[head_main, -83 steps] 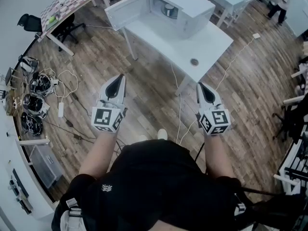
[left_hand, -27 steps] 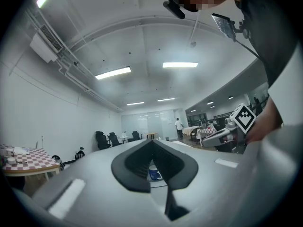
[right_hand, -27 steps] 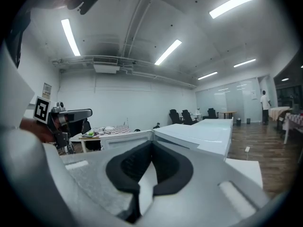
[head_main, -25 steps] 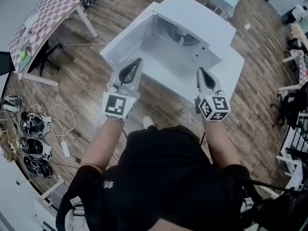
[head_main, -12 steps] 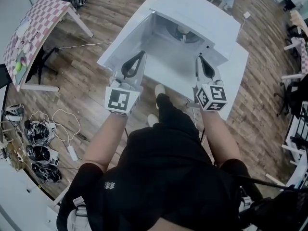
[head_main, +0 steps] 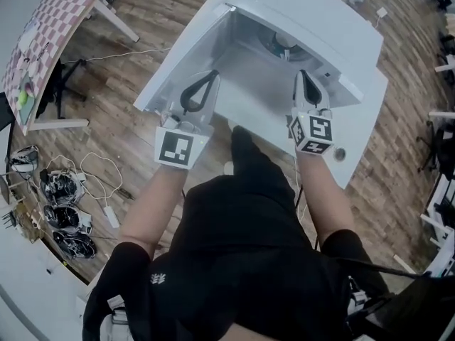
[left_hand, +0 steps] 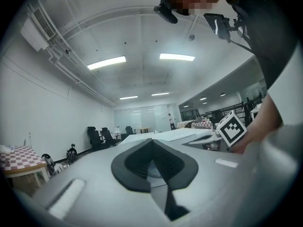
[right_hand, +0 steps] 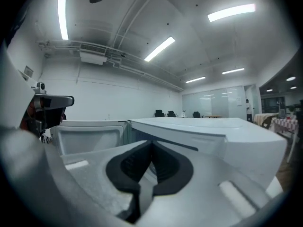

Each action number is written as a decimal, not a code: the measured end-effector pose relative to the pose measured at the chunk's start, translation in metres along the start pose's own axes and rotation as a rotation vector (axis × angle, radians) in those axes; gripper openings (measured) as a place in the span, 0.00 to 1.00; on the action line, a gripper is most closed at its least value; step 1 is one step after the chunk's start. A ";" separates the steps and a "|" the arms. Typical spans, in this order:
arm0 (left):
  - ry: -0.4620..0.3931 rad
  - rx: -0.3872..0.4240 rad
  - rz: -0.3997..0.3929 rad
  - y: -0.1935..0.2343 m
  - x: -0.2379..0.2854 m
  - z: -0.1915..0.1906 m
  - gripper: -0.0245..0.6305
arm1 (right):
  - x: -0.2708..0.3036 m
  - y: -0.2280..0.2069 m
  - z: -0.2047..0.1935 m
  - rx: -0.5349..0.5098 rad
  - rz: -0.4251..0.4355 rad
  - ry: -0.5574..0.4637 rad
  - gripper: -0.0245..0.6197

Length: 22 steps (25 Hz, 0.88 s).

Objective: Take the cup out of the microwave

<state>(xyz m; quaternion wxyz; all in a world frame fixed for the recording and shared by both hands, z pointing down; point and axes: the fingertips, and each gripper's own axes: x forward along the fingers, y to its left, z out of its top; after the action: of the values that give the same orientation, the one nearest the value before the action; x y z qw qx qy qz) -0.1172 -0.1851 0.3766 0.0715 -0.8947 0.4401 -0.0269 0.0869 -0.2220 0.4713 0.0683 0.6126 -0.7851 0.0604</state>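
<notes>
So the white microwave (head_main: 313,16) sits on a white tabletop (head_main: 362,130) with its door (head_main: 174,66) swung wide open to the left. Inside is the round turntable (head_main: 270,50), and the cup (head_main: 284,44) stands on it toward the back of the cavity. From the head view it's small and pale, and I can't make out more than that.

Around it there's a little round thing (head_main: 340,153) on the tabletop's near right corner. A checkered table (head_main: 43,34) is off to the left, and a tangle of cables and gear (head_main: 60,204) lies on the wooden floor (head_main: 142,20).

Both tongs are closed tight with nothing between them. The left tongs (head_main: 212,77) point into the opening just beside the open door. The right tongs (head_main: 304,75) are at the right side of the cavity, by the front panel.

The cup is further in, between the two tips and nearer the right tongs, and neither one touches it. In both gripper views the closed jaws fill the middle and I can't spot the cup there.
</notes>
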 end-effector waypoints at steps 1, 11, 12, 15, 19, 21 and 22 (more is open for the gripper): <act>0.013 -0.005 -0.003 0.002 0.006 -0.011 0.05 | 0.010 -0.002 -0.007 -0.008 -0.005 -0.003 0.04; 0.055 -0.044 -0.068 0.010 0.067 -0.077 0.05 | 0.097 -0.016 -0.073 0.023 -0.005 0.053 0.37; 0.060 -0.049 -0.073 0.011 0.072 -0.082 0.05 | 0.104 -0.018 -0.079 0.026 -0.009 0.062 0.40; 0.079 -0.051 -0.087 0.014 0.087 -0.096 0.05 | 0.121 -0.027 -0.094 0.030 -0.031 0.078 0.52; 0.101 -0.044 -0.102 0.019 0.107 -0.111 0.05 | 0.144 -0.033 -0.104 0.033 -0.044 0.081 0.58; 0.107 -0.046 -0.107 0.021 0.117 -0.117 0.05 | 0.154 -0.034 -0.108 0.030 -0.045 0.086 0.60; 0.110 -0.049 -0.109 0.022 0.121 -0.119 0.05 | 0.158 -0.036 -0.109 0.032 -0.048 0.088 0.61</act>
<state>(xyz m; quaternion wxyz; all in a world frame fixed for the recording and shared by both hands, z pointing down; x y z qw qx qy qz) -0.0736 -0.3065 0.4894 0.0237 -0.9159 0.3947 -0.0688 0.0873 -0.3616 0.6078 0.0945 0.6291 -0.7653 0.0981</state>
